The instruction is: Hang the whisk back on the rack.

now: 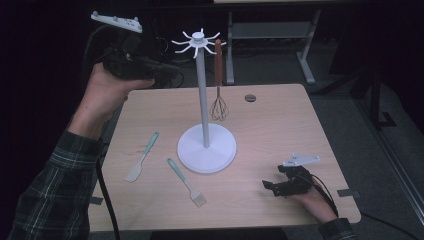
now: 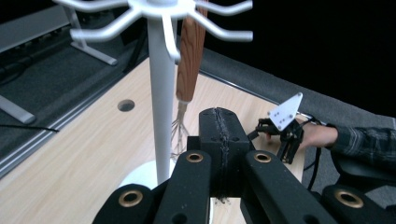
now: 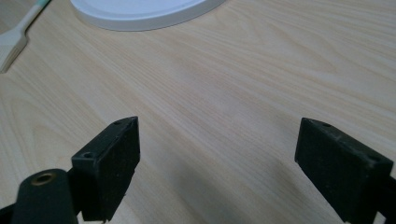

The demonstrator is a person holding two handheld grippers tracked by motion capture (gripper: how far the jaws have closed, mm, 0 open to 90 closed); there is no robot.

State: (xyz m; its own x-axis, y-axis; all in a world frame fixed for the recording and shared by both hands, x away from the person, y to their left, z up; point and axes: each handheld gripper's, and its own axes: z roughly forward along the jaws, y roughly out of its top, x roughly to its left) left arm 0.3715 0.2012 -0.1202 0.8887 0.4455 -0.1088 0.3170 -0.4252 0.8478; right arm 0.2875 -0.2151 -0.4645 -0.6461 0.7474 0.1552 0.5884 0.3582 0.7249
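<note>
A white utensil stand [image 1: 202, 95] rises from a round base [image 1: 206, 148] at the table's middle, with hooks around its top. A whisk [image 1: 218, 85] with a wooden handle hangs from a hook on the far right side. My left gripper [image 1: 172, 72] is held high at the left, level with the hooks and pointing at them. Its jaws are pressed together with nothing between them. In the left gripper view the shut left gripper [image 2: 219, 123] sits just right of the pole [image 2: 161, 93], near the whisk [image 2: 189, 60]. My right gripper [image 1: 270, 186] rests low at the table's front right, open and empty; the right gripper [image 3: 219, 140] faces bare wood.
A teal-handled spatula [image 1: 142, 157] lies left of the base. A teal-handled brush [image 1: 186, 182] lies in front of it, and the brush [image 3: 14, 37] is at the left edge of the right gripper view. A cable hole [image 1: 250, 98] sits at the table's far side. Desk legs stand beyond.
</note>
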